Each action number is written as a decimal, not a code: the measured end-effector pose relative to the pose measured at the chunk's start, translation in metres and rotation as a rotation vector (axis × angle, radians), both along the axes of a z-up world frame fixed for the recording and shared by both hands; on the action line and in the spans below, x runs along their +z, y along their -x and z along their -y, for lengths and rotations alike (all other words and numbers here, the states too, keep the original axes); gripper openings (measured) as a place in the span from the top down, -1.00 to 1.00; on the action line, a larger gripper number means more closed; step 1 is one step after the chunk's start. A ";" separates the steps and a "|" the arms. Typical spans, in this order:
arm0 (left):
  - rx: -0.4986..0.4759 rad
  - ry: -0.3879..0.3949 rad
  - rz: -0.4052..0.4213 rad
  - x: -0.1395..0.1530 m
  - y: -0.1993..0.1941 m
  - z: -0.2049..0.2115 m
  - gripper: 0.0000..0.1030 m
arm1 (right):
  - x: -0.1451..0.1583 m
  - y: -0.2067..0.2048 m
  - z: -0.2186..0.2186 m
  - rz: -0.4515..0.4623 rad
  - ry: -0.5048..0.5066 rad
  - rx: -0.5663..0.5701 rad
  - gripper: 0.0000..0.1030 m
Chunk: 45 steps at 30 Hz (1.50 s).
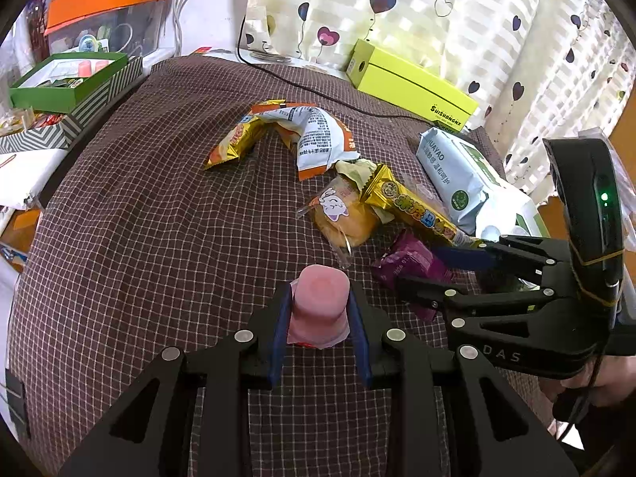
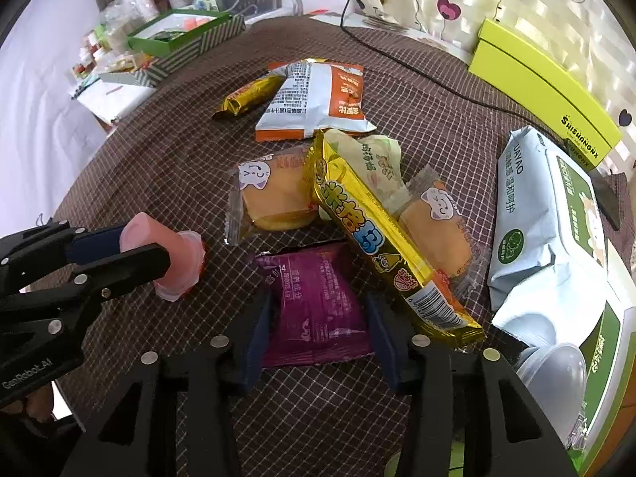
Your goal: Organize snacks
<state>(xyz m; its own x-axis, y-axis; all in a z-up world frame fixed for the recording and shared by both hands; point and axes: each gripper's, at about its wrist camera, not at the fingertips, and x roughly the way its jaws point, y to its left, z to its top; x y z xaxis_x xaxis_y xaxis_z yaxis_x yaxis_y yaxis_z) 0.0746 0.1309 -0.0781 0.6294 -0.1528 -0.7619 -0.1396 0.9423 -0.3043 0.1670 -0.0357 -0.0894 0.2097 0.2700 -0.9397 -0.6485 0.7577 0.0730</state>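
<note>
Snacks on a checked brown cloth [image 1: 139, 238], curtain [image 1: 457, 12] behind.
The left gripper [image 1: 320, 328] was clamped on a pink cup [image 1: 320, 306] near the cloth's near edge; the right gripper [image 2: 320, 336] stood apart around a purple packet [image 2: 314, 306]. Other snacks [image 2: 318, 99] lay farther, wipes [image 2: 556, 238] at right, boxes [image 1: 71, 79] far left.

**Checked cloth surface: items resting on it**

Brown checked tablecloth [image 2: 167, 167] carries a gold snack bar [image 2: 391, 254] at centre. Left of it: cake packet [image 2: 274, 198]; nearer the camera: purple packet [image 2: 314, 298]; beyond it: white-orange bag [image 2: 318, 99]; right of it: wet-wipes pack [image 2: 556, 238]; far right corner: lime box [image 2: 544, 91].
</note>
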 end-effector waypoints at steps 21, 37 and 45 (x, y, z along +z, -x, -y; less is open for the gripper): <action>-0.014 -0.025 0.012 0.025 0.016 0.022 0.43 | 0.007 0.032 0.014 -0.027 -0.012 0.026 0.18; -0.005 -0.029 0.018 0.034 0.025 0.022 0.43 | 0.021 0.036 0.018 0.017 -0.061 -0.003 0.23; -0.018 -0.035 0.028 0.041 0.026 0.030 0.43 | 0.042 0.040 0.036 0.046 -0.125 -0.039 0.23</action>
<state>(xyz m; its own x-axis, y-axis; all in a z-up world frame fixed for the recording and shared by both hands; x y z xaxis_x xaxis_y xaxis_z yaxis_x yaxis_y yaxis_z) 0.0484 0.1012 -0.0368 0.6483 -0.1381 -0.7488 -0.1142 0.9546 -0.2750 0.1267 -0.0712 -0.0476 0.2641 0.3750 -0.8886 -0.6237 0.7692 0.1392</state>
